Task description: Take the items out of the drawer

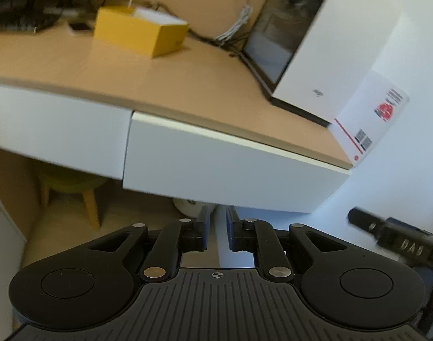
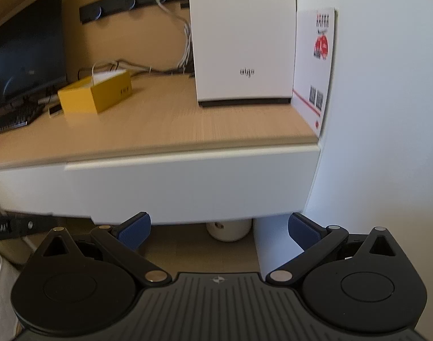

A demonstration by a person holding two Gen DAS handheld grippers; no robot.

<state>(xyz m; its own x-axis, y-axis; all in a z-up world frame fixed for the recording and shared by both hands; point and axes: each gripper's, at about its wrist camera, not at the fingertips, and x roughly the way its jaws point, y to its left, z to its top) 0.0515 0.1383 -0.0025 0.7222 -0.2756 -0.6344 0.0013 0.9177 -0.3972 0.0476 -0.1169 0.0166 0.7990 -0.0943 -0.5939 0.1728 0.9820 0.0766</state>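
Observation:
The white drawer front [image 1: 230, 167] hangs under the wooden desktop [image 1: 173, 79] and is closed; its contents are hidden. My left gripper [image 1: 217, 227] is just below and in front of the drawer's lower edge, its blue pads [image 1: 204, 227] nearly together with nothing between them. In the right wrist view the same drawer front [image 2: 188, 187] fills the middle, and my right gripper [image 2: 219, 230] is open wide below its bottom edge, holding nothing. Part of the right gripper's body [image 1: 392, 236] shows at the right of the left wrist view.
On the desk stand a yellow box [image 2: 97, 93], a white computer case [image 2: 242, 39], a keyboard [image 2: 8, 119] and a monitor [image 2: 23, 42], with cables [image 2: 185, 45] behind. A white wall [image 2: 387, 142] bounds the right. A stool [image 1: 71, 187] and a white round object [image 2: 229, 231] sit under the desk.

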